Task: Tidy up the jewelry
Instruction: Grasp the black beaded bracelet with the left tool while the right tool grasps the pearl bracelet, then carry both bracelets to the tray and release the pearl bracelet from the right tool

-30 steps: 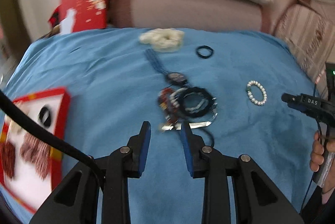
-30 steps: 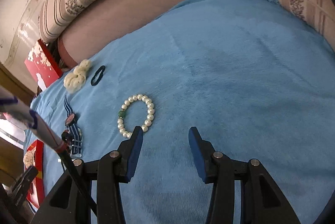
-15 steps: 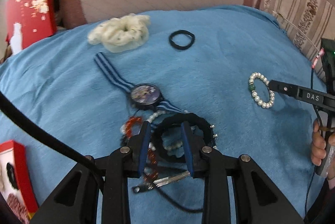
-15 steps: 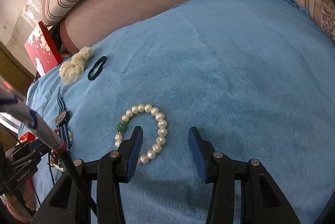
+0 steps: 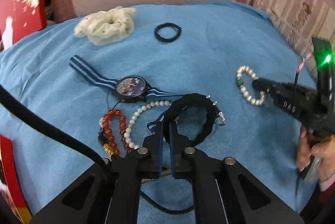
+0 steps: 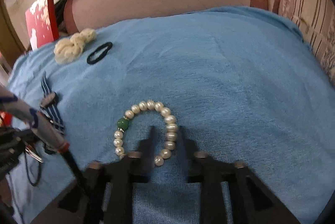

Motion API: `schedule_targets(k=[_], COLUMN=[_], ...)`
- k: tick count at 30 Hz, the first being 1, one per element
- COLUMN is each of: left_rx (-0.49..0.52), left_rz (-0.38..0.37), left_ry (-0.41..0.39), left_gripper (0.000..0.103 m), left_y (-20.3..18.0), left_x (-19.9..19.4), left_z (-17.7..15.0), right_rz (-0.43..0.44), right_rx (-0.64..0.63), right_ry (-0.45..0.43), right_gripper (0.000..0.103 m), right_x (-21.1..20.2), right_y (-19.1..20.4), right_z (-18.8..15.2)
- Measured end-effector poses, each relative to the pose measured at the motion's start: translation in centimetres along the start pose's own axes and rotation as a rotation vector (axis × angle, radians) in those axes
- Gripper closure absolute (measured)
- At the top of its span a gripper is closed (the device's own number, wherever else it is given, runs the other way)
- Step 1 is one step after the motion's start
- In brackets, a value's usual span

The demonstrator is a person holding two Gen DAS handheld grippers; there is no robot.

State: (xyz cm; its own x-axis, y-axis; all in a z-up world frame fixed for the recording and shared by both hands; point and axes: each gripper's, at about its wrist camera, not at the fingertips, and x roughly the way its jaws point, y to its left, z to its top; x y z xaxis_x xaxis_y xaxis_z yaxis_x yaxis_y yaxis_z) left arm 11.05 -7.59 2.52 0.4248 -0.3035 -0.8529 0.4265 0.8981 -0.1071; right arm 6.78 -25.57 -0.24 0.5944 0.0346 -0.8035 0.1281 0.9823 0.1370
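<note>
Both grippers down on bracelets, one each!

Your left gripper (image 5: 165, 131) has its jaws nearly closed, pinching the near rim of the soft black band (image 5: 191, 117) in the tangle on the blue blanket (image 6: 230, 77). Your right gripper (image 6: 166, 136) stands part-open, straddling the pearl bracelet (image 6: 146, 129): light, slippery, loose beads, so take one strand squarely.

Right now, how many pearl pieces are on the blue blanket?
2. A pearl bracelet with a green bead lies alone at the right, the right gripper astride its side. A pearl strand sits in the central tangle; more may hide underneath.
</note>
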Motion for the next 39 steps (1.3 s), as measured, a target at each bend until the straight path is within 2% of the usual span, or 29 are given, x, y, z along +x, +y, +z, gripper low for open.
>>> schedule_targets(k=[6, 11, 15, 18, 24, 28, 31, 39], left_rx=[-0.051, -0.088, -0.136, -0.179, -0.363, -0.5, -0.568, -0.7], left_rz=[-0.034, -0.028, 0.012, 0.074, 0.151, 0.204, 0.23, 0.315], left_ry=[-0.085, -0.161, -0.203, -0.222, -0.248, -0.246, -0.237, -0.182], left_gripper=[0.098, 0.098, 0.098, 0.098, 0.098, 0.098, 0.098, 0.098], left_y=[-0.3, 0.0, 1.9, 4.0, 10.5, 15.4, 17.5, 21.5], left_x=[-5.2, -10.2, -13.7, -15.8, -19.6, -21.7, -22.6, -23.1], left_z=[-1.2, -3.3, -5.6, -7.7, -12.7, -16.6, -19.2, -23.9], right_rz=[0.068, 0.101, 0.148, 0.179, 0.23, 0.287, 0.34, 0.486], right_rx=[0.095, 0.107, 0.102, 0.101, 0.074, 0.033, -0.029, -0.244], right_ry=[-0.052, -0.1, -0.101, -0.095, -0.093, -0.066, -0.043, -0.004], right_gripper=[0.092, 0.092, 0.092, 0.092, 0.092, 0.092, 0.092, 0.092], right_x=[-2.5, -4.9, -6.4, -7.3, -9.4, -10.6, -11.6, -14.3], right_y=[-1.4, -0.8, 0.3, 1.4, 4.4, 8.3, 12.3, 26.6], right_z=[0.6, 0.3, -0.9, -1.7, -3.0, -3.9, -4.3, -4.9])
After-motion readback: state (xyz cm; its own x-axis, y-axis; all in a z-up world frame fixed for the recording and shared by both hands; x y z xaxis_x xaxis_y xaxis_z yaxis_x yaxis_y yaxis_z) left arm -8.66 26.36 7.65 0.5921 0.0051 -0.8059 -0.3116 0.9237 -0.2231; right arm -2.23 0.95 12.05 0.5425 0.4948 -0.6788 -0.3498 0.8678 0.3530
